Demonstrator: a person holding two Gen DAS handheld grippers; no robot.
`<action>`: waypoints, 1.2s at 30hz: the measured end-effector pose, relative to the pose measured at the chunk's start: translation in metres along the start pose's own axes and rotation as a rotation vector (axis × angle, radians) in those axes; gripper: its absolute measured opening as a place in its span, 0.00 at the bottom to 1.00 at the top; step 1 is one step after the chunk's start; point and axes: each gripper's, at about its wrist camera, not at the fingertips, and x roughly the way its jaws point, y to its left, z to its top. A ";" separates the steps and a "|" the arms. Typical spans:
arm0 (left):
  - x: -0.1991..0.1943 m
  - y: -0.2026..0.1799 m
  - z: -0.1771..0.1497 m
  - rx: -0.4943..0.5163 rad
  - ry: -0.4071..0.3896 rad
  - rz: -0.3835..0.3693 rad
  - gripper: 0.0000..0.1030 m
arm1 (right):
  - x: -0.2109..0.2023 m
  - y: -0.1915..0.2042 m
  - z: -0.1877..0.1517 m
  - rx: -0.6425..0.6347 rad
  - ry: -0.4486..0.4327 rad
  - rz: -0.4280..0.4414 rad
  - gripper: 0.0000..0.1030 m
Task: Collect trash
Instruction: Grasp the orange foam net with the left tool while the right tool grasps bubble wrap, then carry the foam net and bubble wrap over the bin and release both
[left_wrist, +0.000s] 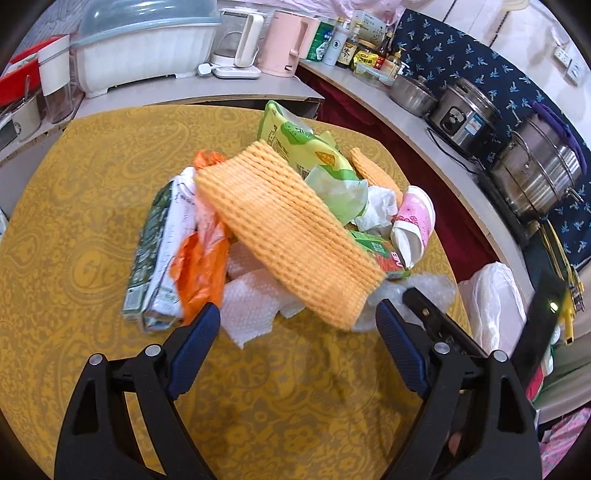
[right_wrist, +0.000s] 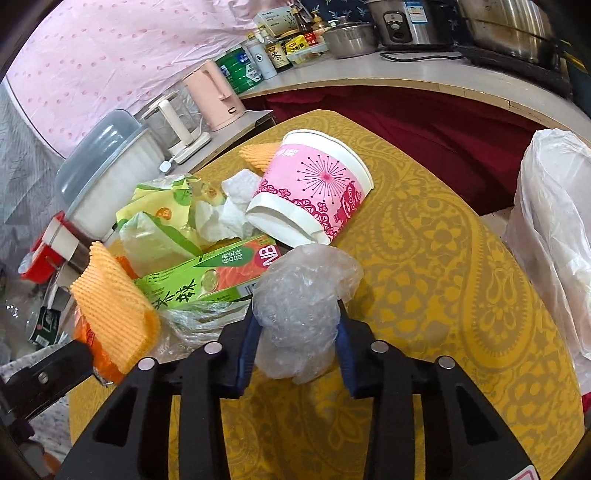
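Note:
A heap of trash lies on the yellow patterned table (left_wrist: 74, 221). A long orange foam net (left_wrist: 288, 236) rests on top of it, over white bubble wrap (left_wrist: 255, 306), an orange bag (left_wrist: 203, 266) and a flattened green-white carton (left_wrist: 155, 251). My left gripper (left_wrist: 297, 308) stands open at the near end of the foam net, not touching it. My right gripper (right_wrist: 297, 314) is shut on a wad of clear bubble wrap (right_wrist: 295, 288) at the heap's right edge. Just beyond it lie a tipped pink paper cup (right_wrist: 314, 188) and a green drink box (right_wrist: 214, 277).
A white plastic bag (right_wrist: 554, 240) hangs at the table's right edge. Behind the table a counter holds a pink kettle (left_wrist: 286, 40), bottles, a rice cooker (left_wrist: 465, 114) and steel pots. Yellow-green wrappers (right_wrist: 162, 214) and crumpled tissue (right_wrist: 232, 206) fill the heap's middle.

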 end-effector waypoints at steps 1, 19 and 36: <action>0.003 -0.001 0.001 -0.002 0.002 0.000 0.78 | -0.001 -0.001 -0.001 0.002 0.000 0.003 0.32; 0.007 -0.025 0.007 0.085 -0.002 -0.012 0.09 | -0.037 -0.010 -0.003 0.005 -0.035 0.030 0.29; -0.058 -0.097 -0.015 0.236 -0.076 -0.122 0.09 | -0.158 -0.054 0.011 0.079 -0.277 -0.024 0.29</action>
